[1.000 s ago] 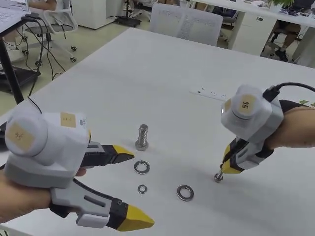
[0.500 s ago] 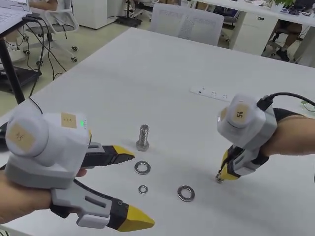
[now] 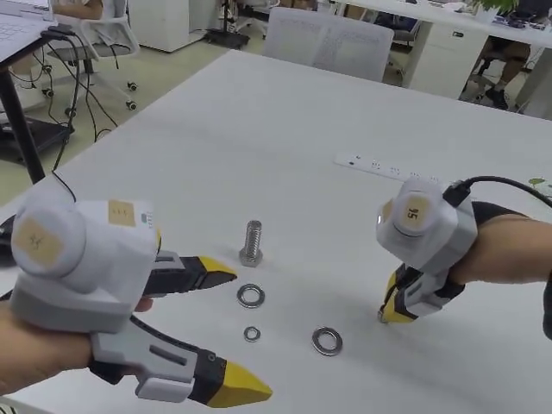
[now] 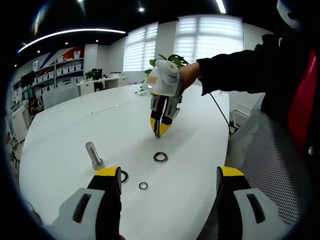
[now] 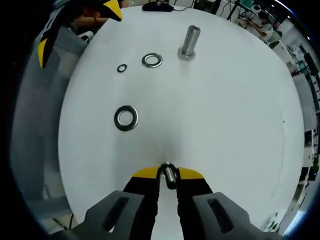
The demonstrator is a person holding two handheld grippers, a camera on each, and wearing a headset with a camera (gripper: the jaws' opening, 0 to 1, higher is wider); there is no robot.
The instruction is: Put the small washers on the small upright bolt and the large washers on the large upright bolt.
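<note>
The large bolt [image 3: 251, 243] stands upright on the white table [image 3: 285, 147]. In front of it lie a large washer [image 3: 250, 296], a small washer [image 3: 252, 333] and another large washer [image 3: 327, 341]. My right gripper [image 3: 392, 312] points down at the table, shut on the small bolt [image 3: 382, 317], whose lower end is at the surface. In the right gripper view the small bolt [image 5: 169, 174] sits between the yellow fingertips. My left gripper [image 3: 228, 332] hovers open at the lower left, the small washer roughly between its jaws; in its own view, the left gripper [image 4: 167, 175] holds nothing.
A white power strip [image 3: 371, 164] lies farther back on the table. Office chairs [image 3: 323, 39] and desks stand beyond the far edge. The table's near edge runs close under my left gripper. A dark sleeve [image 4: 235, 65] reaches in behind the right gripper [image 4: 160, 127].
My right gripper has sunk slightly and tipped more upright over the small bolt, its housing shifting a little left. The left gripper, large bolt and washers have not moved.
</note>
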